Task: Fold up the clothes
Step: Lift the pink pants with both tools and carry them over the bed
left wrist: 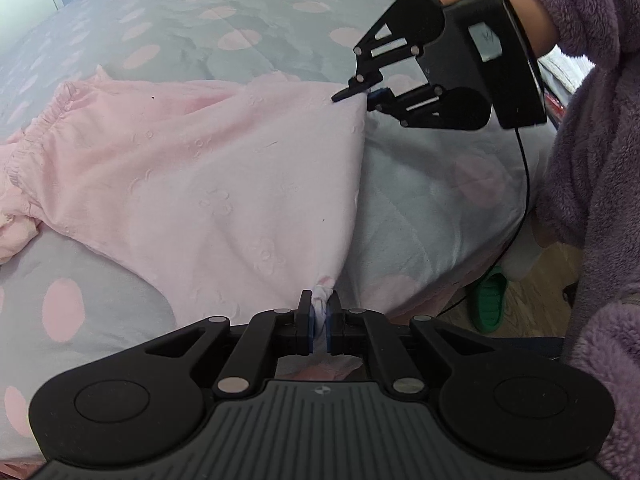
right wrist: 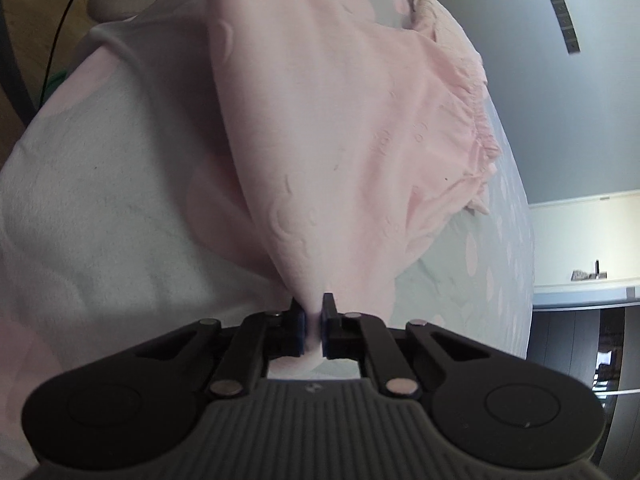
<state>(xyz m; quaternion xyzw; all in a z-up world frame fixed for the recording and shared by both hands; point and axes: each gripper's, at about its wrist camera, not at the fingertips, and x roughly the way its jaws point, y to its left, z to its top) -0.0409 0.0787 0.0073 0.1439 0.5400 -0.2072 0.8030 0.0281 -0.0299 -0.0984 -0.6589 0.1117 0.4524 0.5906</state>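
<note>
Over a polka-dot bed (left wrist: 240, 32), the left hand-held gripper (left wrist: 319, 320) and right hand-held gripper (left wrist: 366, 92) each pinch a corner of a soft, light pink garment (left wrist: 208, 168), apparently pyjama bottoms, best held by its edge

One pink garment (left wrist: 208, 168), two claws: the left claw (left wrist: 319, 316) and the right claw (left wrist: 366, 92). One polka-dot bed (left wrist: 192, 28), one green slipper (left wrist: 490, 300).
</note>
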